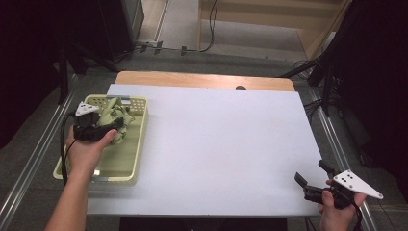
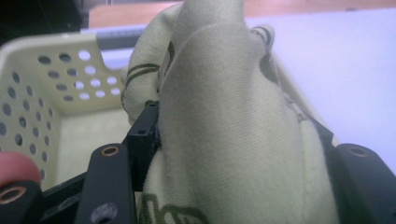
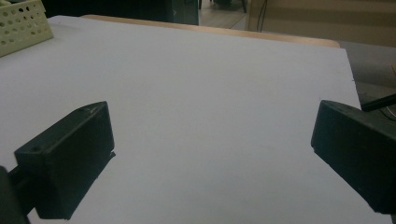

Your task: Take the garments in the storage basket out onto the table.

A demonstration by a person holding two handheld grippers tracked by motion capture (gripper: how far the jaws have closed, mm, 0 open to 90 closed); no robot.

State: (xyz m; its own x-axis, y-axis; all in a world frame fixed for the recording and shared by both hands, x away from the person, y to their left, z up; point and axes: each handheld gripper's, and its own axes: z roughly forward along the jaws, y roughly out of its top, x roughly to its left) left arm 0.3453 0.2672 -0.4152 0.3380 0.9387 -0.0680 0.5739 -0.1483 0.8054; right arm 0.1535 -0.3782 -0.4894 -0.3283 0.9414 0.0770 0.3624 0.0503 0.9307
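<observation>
- Your left gripper (image 1: pixel 107 126) is clamping its fingers (image 2: pixel 144 135) on the pale green cloth (image 2: pixel 224 121), holding it bunched over the cream basket (image 1: pixel 137 144) at the counter's (image 1: pixel 216 144) left edge.
- Your right gripper (image 1: pixel 315 179) is hovering at the near right corner, fingers (image 3: pixel 70 163) spread wide apart, gripping nothing.

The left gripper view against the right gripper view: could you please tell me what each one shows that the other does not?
The left gripper view looks close up at a pale green cloth with dark printed lines, clamped in the left claw above the inside of the perforated cream basket. The right gripper view looks along the right claw, jaws wide apart with nothing between them, across the bare white tabletop to its wooden far edge. Both take in the basket and the white tabletop, though the right gripper view catches just a corner of the basket at its upper left.
</observation>
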